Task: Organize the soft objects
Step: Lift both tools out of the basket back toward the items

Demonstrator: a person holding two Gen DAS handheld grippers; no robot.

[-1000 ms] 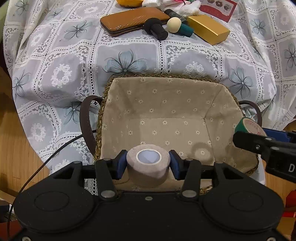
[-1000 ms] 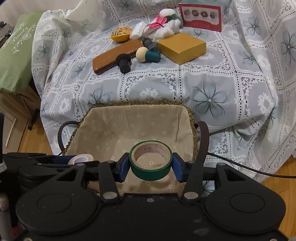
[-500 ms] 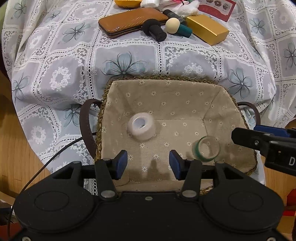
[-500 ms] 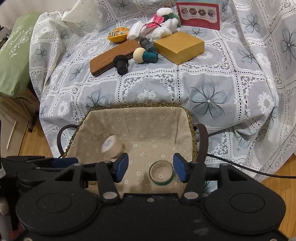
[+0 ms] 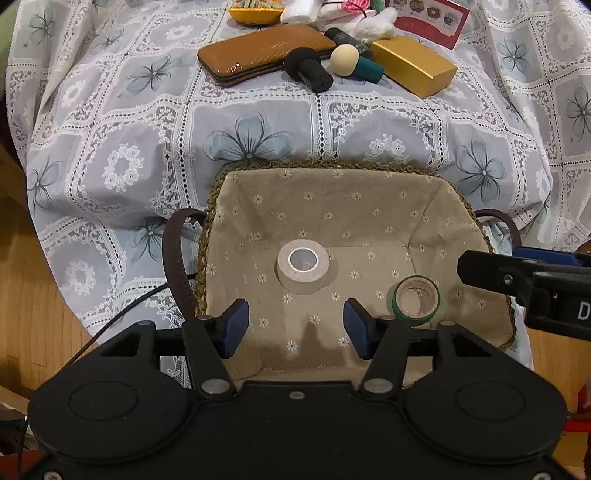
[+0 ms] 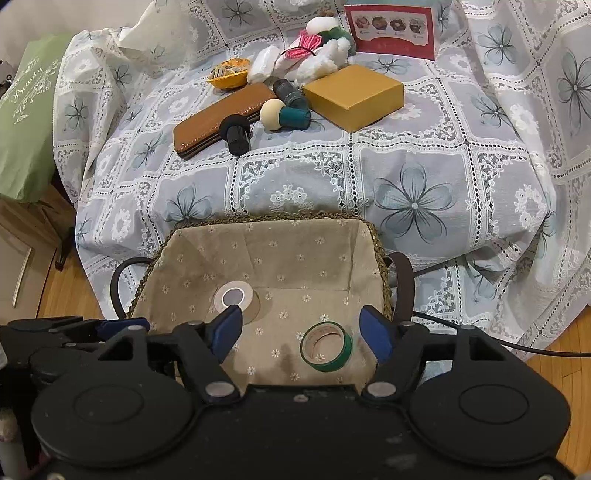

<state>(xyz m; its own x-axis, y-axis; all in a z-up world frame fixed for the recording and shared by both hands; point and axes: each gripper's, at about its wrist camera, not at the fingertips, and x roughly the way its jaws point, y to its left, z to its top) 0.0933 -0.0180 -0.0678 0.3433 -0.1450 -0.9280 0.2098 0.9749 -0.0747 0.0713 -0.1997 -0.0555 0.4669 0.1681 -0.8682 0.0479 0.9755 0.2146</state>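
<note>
A fabric-lined woven basket point(image 5: 332, 192) point(image 6: 266, 236) stands in front of the draped table. A beige tape roll point(image 5: 303, 265) point(image 6: 234, 300) lies flat on its floor. A green tape roll point(image 5: 416, 301) point(image 6: 326, 346) lies to its right. My left gripper point(image 5: 295, 328) is open and empty above the basket's near side. My right gripper point(image 6: 302, 335) is open and empty above the basket, with the green roll below its fingers. The right gripper's finger point(image 5: 517, 275) shows at the right edge of the left wrist view.
On the lace tablecloth point(image 6: 413, 177) lie a brown wallet point(image 6: 218, 120), a black sponge point(image 6: 236, 133), a cream-and-teal sponge point(image 6: 284, 115), a gold box point(image 6: 354, 96), a red card point(image 6: 391, 31) and soft white and pink items point(image 6: 314, 55). A green cushion point(image 6: 26, 122) sits left. A black cable point(image 6: 517, 345) runs over the wooden floor.
Both grippers opened and let go of their rolls. The beige and green rolls fell into the basket and now lie still on its floor.
</note>
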